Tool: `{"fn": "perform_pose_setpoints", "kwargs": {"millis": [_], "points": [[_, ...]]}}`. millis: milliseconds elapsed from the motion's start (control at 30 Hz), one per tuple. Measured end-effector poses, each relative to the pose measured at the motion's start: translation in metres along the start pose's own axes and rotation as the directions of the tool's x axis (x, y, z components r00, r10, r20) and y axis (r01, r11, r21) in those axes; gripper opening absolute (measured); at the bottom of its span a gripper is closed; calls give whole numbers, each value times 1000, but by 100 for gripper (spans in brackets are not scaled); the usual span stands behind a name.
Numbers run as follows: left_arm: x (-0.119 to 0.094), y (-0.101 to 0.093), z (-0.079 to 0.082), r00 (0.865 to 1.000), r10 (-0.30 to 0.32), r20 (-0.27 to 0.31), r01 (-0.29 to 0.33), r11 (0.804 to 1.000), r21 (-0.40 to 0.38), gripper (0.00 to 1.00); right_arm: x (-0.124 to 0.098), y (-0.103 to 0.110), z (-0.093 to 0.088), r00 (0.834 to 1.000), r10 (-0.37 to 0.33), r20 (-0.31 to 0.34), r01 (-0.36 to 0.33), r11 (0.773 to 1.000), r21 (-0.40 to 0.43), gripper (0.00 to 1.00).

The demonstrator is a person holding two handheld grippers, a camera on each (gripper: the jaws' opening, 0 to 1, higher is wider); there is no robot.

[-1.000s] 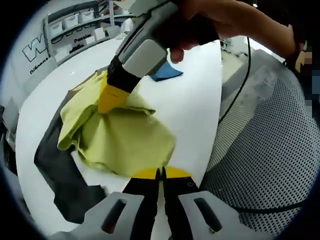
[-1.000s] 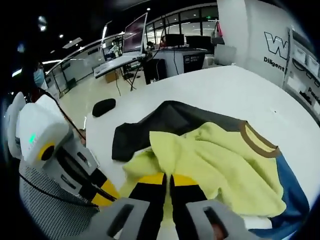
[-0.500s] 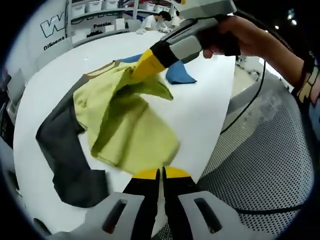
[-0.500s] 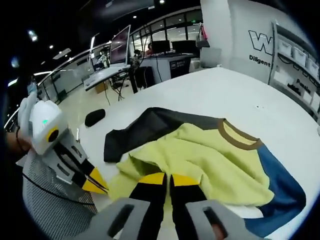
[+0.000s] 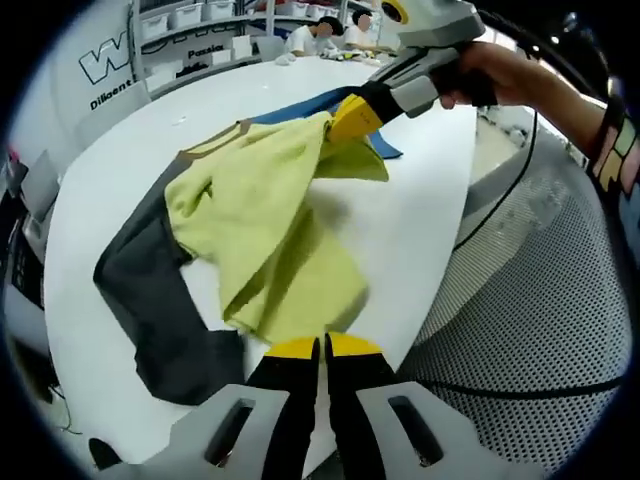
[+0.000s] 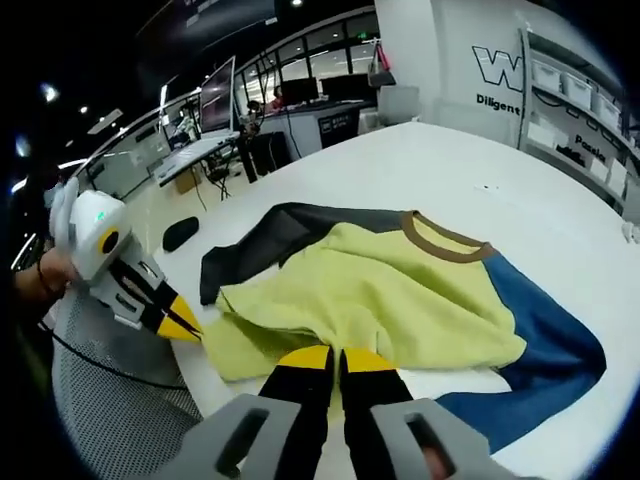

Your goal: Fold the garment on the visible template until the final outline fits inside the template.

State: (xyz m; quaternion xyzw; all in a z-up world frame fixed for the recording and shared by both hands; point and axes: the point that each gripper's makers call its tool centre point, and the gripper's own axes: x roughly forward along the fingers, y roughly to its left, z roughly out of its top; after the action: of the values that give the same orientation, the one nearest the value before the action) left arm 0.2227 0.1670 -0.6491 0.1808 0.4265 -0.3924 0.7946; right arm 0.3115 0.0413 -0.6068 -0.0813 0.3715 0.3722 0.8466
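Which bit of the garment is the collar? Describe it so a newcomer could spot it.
On the white table lies a garment with a yellow body, a dark grey sleeve and a blue sleeve. The collar is the curved band at the yellow body's far edge, between the sleeves. It is the garment's one brown part.

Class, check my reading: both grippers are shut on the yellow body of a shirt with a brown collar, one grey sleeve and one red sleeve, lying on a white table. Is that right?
One slip: the second sleeve is blue, not red, as the right gripper view shows. The rest stands: left gripper and right gripper shut on the shirt, brown collar, grey sleeve, white table.
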Motion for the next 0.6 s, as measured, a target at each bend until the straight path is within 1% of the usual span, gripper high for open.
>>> {"fn": "perform_pose_setpoints", "kwargs": {"millis": [100,200,333,367,467,500,600], "points": [[-5,5,1,1000,18,3,-18,1000,15,0,-6,-7,-5,1000,-3,-10,3,1000,5,0],[-9,11,3,999,38,6,-38,999,23,0,-12,-10,-10,1000,11,-22,-10,1000,20,0],[-15,17,3,998,68,-1,-68,996,53,0,-21,-15,-19,999,21,-45,-20,1000,22,0],[-19,19,5,997,79,2,-79,994,73,0,-24,-15,-20,998,25,-50,-24,999,24,0],[-24,19,7,996,87,-1,-87,991,106,0,-32,-15,-25,997,51,-57,-49,998,42,0],[-26,18,7,996,90,-2,-89,988,128,0,-33,-15,-26,997,56,-60,-53,998,41,0],[-30,18,8,995,97,-3,-95,981,168,0,-40,-17,-36,993,65,-101,-65,998,1,0]]}}
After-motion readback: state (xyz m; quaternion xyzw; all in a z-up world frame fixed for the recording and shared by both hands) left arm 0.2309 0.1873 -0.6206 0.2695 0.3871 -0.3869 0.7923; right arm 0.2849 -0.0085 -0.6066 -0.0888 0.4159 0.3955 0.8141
